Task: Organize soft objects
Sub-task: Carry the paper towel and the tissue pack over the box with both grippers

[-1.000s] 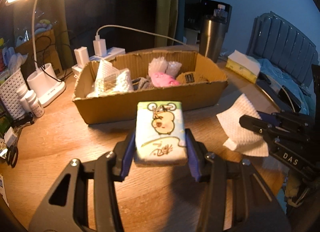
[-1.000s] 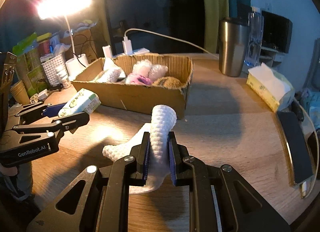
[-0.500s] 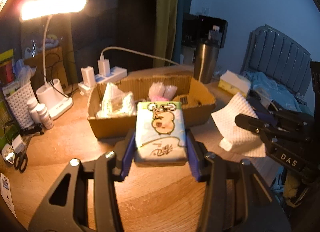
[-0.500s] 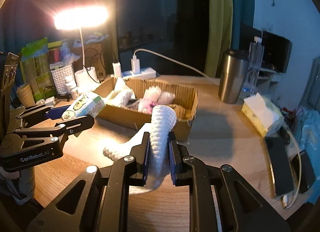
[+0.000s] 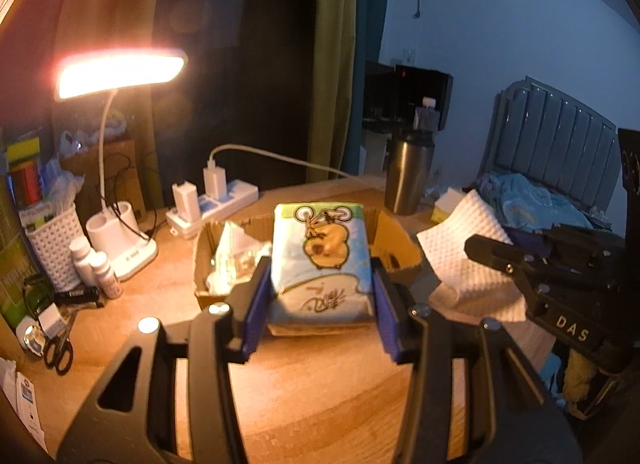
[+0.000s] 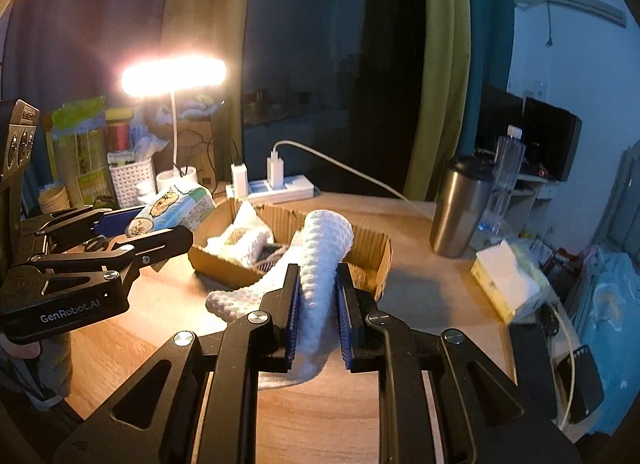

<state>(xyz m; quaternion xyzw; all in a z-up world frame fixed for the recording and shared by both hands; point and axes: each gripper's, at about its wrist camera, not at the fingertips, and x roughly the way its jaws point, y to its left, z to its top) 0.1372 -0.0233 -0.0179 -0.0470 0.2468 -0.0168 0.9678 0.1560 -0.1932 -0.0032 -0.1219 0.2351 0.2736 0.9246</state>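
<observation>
My left gripper is shut on a soft tissue pack printed with a yellow cartoon animal, held in the air above the near wall of the cardboard box. In the right wrist view that same pack sits in the left gripper at the left. My right gripper is shut on a white waffle-textured cloth, which droops on both sides of the pads above the table. The cardboard box lies behind it with white soft items inside. The cloth also shows at the right of the left wrist view.
A lit desk lamp, a power strip with chargers, small bottles and scissors stand left of the box. A steel tumbler, a yellow tissue box and a phone sit to the right on the wooden table.
Both grippers have risen with their loads; the box now sits lower and smaller in both views. The cloth has lifted off the table. Neither grip has changed.
</observation>
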